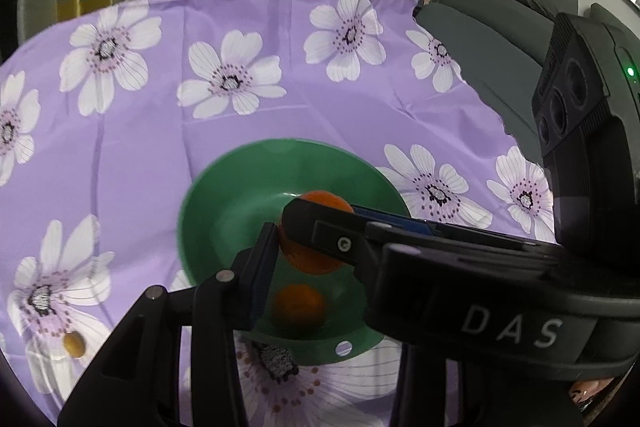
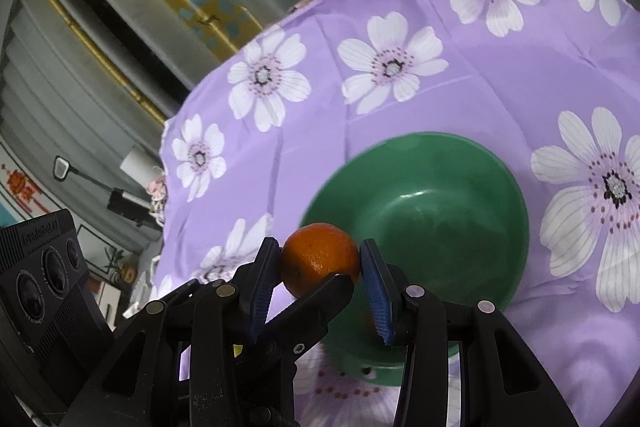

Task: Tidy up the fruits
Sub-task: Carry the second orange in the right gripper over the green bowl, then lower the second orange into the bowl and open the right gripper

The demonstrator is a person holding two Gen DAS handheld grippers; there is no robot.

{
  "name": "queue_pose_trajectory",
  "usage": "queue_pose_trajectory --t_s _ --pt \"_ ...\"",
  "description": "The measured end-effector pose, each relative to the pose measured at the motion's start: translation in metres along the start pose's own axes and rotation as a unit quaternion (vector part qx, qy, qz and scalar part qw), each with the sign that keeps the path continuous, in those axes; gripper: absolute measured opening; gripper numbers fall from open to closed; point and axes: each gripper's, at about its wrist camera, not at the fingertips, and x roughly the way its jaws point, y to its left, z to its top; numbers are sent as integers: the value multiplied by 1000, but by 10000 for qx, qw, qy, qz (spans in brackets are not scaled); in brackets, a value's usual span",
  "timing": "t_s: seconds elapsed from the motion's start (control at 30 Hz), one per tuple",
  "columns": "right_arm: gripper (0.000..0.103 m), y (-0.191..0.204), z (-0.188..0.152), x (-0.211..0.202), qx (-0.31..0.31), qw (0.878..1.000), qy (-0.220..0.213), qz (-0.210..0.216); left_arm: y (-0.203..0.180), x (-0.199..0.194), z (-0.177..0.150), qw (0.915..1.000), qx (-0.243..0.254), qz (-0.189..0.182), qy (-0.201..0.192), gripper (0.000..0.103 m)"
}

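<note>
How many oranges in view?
2. One orange is clamped in the right gripper over the green bowl's edge. The other orange lies inside the bowl. More may be hidden behind the grippers.

Oranges: two, one clamped between the fingers, one lying in the bowl below them. Green bowl: one, just beyond the fingertips. Small yellowish fruit: one, on the desk, left of the fingers.

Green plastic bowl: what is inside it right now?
One orange lies in the green plastic bowl. A second orange is held above its rim. The grippers cover part of the bowl's floor.
</note>
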Motion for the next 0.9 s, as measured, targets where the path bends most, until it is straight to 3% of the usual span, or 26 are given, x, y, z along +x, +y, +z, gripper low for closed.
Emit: queue_pose_trajectory --t_s 0.4,0.9 --pt "45 -27 0 17 258 9989 256 -284 3 36 -3 9990 -109 -242 357 40" --pt "45 -38 -2 32 374 9968 552 -439 9 52 -11 9970 -273 -312 655 40"
